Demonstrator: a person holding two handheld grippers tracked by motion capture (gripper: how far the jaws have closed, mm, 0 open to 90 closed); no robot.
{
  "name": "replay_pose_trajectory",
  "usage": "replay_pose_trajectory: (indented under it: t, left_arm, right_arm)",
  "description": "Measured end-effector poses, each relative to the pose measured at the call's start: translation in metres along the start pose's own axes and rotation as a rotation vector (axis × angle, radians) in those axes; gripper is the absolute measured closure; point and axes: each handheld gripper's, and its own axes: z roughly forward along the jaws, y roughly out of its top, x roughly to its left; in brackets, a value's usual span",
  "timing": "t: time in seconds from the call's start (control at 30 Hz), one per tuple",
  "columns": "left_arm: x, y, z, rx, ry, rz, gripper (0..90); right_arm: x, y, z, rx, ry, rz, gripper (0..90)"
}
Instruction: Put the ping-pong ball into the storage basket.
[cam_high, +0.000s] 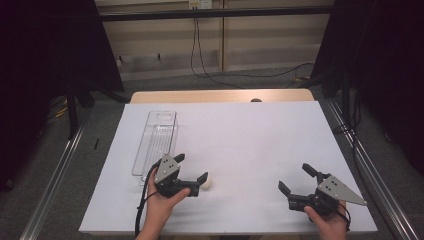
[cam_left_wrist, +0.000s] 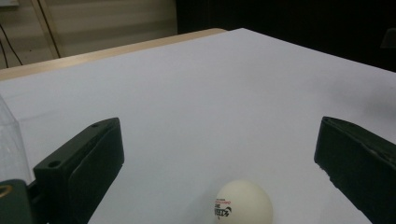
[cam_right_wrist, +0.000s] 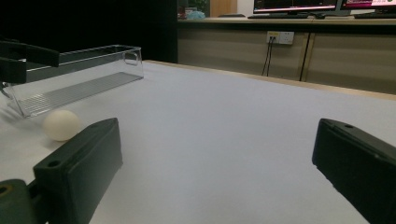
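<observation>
A white ping-pong ball (cam_high: 207, 183) with printed lettering lies on the white table cover. In the left gripper view the ball (cam_left_wrist: 243, 203) sits low between my two jaws, touching neither. My left gripper (cam_high: 190, 168) stands open around it, held by a hand at the front left. The right gripper (cam_high: 296, 178) is open and empty at the front right, far from the ball. In the right gripper view the ball (cam_right_wrist: 61, 124) rests at the left beyond my open right gripper (cam_right_wrist: 217, 135). The left gripper (cam_left_wrist: 218, 135) has its jaws spread wide.
A long clear plastic tray (cam_high: 156, 142) lies empty at the left, just behind the left gripper; the tray (cam_right_wrist: 74, 74) also appears in the right gripper view. The white cover (cam_high: 250, 140) spreads over a wooden table (cam_high: 220, 95). Metal rails run along both sides.
</observation>
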Motion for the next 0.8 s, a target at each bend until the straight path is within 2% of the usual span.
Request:
replay_pose_trajectory:
  t: [0.3, 0.4, 0.5, 0.57, 0.8]
  left_arm:
    - [-0.001, -0.001, 0.006, 0.044, -0.001, 0.014, 1.6]
    - [-0.002, -0.001, 0.009, 0.050, -0.011, 0.007, 1.7]
    - [-0.002, -0.001, 0.011, 0.066, -0.003, 0.004, 1.7]
    - [-0.001, -0.001, 0.012, 0.075, -0.003, 0.021, 1.8]
    - [-0.001, -0.003, 0.015, 0.102, -0.002, 0.008, 1.8]
  right_arm:
    - [0.000, 0.000, 0.000, 0.002, 0.003, 0.000, 1.3]
    - [0.000, 0.000, 0.000, 0.003, 0.004, 0.001, 1.3]
    - [0.000, 0.000, 0.000, 0.001, 0.002, 0.002, 1.3]
    - [0.000, 0.000, 0.000, 0.002, 0.003, 0.003, 1.3]
    - [0.000, 0.000, 0.000, 0.000, 0.002, 0.003, 1.3]
